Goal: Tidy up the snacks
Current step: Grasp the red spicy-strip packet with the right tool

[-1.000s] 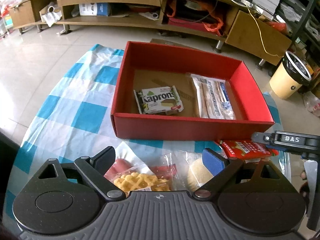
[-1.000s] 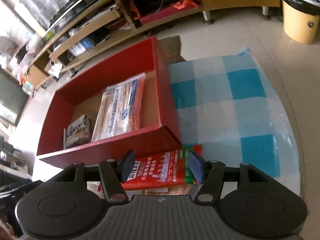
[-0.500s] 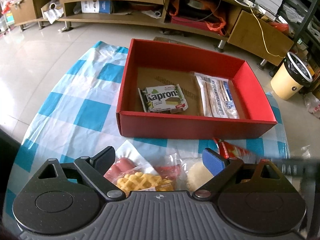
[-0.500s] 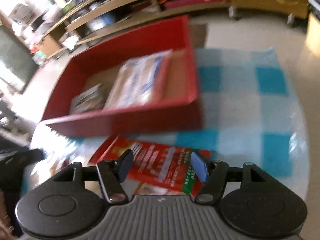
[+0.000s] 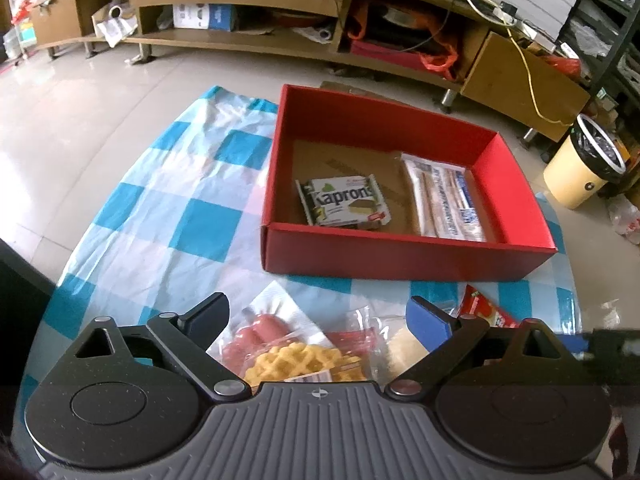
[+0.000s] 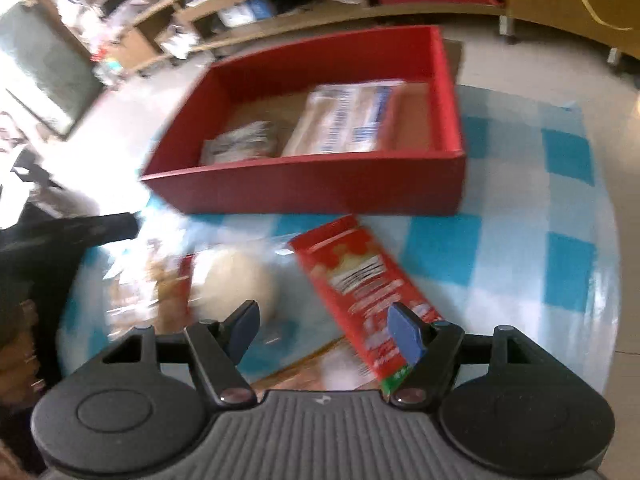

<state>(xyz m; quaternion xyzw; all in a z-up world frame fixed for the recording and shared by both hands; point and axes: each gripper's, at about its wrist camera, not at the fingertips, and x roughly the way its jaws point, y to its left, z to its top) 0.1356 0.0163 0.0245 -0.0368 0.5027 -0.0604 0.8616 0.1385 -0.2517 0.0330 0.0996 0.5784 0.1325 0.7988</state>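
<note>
A red box (image 5: 404,256) stands on the checked cloth and holds a Kaprons pack (image 5: 344,206) and a long white-blue pack (image 5: 444,200). My left gripper (image 5: 318,316) hangs open over a waffle pack (image 5: 298,360), a sausage pack (image 5: 256,330) and a pale round bun (image 5: 402,350), with no pad touching them. In the blurred right wrist view my right gripper (image 6: 325,324) has its jaws opening. The red packet (image 6: 360,288) lies slanted on the cloth, partly between them and under the right finger, with no pad pressing it. The red box (image 6: 312,188) is just beyond.
The blue-and-white checked cloth (image 5: 192,200) covers a round table whose edge curves close on both sides. A low wooden shelf unit (image 5: 248,4) full of clutter runs along the back. A yellow bin (image 5: 580,176) stands on the tiled floor at the right.
My right gripper's jaws have widened off the red packet, which now lies slanted on the cloth. That gripper rolled and drew back from the box. My left gripper has barely moved.
</note>
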